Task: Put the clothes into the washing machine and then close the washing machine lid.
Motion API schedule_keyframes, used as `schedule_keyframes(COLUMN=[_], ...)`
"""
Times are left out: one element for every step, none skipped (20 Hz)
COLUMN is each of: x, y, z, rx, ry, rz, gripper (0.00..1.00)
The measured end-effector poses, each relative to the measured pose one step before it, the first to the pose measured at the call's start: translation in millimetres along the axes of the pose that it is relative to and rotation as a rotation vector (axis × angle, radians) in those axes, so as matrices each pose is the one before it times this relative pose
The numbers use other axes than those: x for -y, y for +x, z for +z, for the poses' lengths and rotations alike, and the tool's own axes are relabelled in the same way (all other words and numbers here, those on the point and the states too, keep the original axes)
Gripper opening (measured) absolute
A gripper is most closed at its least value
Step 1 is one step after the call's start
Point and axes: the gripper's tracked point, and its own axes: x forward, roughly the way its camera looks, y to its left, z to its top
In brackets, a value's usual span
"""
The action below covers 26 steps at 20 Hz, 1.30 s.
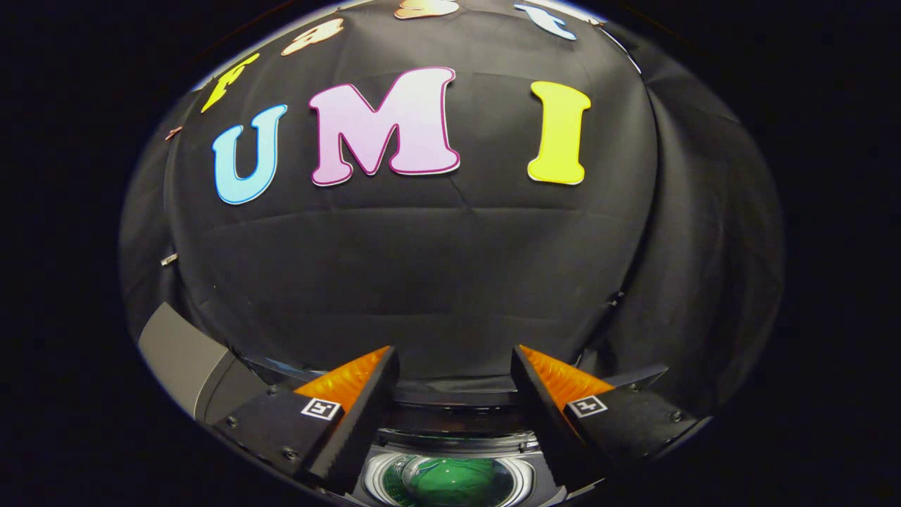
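Note:
My gripper (454, 362) is open, with nothing between its fingers, held high and facing the black cloth wall. Below and between the fingers I see the washing machine's round drum opening (450, 479) with a pale rim. A green piece of clothing (454, 482) lies inside the drum. The machine's raised lid (450, 380) shows as a dark edge just ahead of the fingertips, standing up behind the opening. The grey top corner of the washing machine (179, 352) sits to the left of the left finger.
The black cloth wall (436, 267) rises close behind the machine and folds around on the right side (704, 282).

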Motion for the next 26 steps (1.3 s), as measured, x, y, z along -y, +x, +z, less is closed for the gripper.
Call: schedule_keyframes(x=[2.12,0.37,-1.71,0.58,-0.74,-0.53,-0.36,-0.33,0.24,-0.61,-0.14,0.77,0.1,0.06,-0.07,0.33,1.05,-0.05,0.19,0.86,0.86,-0.05,1.16,0.73,0.03,-1.36], y=[-4.5,-2.73,0.97,-1.15,-2.65,-4.18,-5.7,-4.79,-3.67,-4.05,-5.63,-5.22,-5.13,-4.77,-4.45,-5.56,-2.79,-6.14,-7.16,-6.94,-7.24,-8.05,-8.8,-7.44,-7.54,-8.1], z=[-1.01,-0.36,-0.37,-0.91,-0.97,-0.78,-1.99,-2.37,-1.51,-2.3,-2.71,-2.17,-2.72,-2.84,-2.69,-2.43,-2.9,-4.13,-4.49,-5.09,-7.22,-8.86,-9.82,-13.2,-14.84,-14.65], rx=[-0.00246,0.00178,-0.00417,0.00225,0.00678,0.0076,0.00382,-0.00026,0.0005,0.00209,0.00189,-0.00011,-0.00245,0.00276,0.00306,0.00483,-0.00203,-0.00471,-0.00227,-0.00242,-0.00526,-0.01114,-0.01459,-0.02087,-0.02687,-0.0221], ry=[-0.00506,0.00375,0.0009,-0.00297,-0.00314,-0.00197,0.0031,0.00015,-0.0032,-0.00427,-0.00102,0.00643,0.00102,-0.00505,-0.00212,0.00217,0.00307,0.0003,-0.0029,-0.00103,0.00026,0.00064,-0.00032,0.00016,-0.00211,-0.00057], rz=[0.00129,-0.00134,-0.00457,-0.00534,-0.00325,-0.00045,-0.00224,-0.00768,-0.01142,-0.01005,-0.00525,-0.00491,-0.00769,-0.00818,-0.00648,-0.00561,-0.0083,-0.01252,-0.01305,-0.01028,-0.0088,-0.0062,-0.00478,-0.00289,-0.00251,-0.00211], gripper=[1.0,1.0,1.0,1.0,1.0,1.0,1.0,1.0,1.0,1.0,1.0,1.0,1.0,1.0,1.0,1.0,1.0,1.0,1.0,1.0,1.0,1.0,1.0,0.99,0.99,0.99])
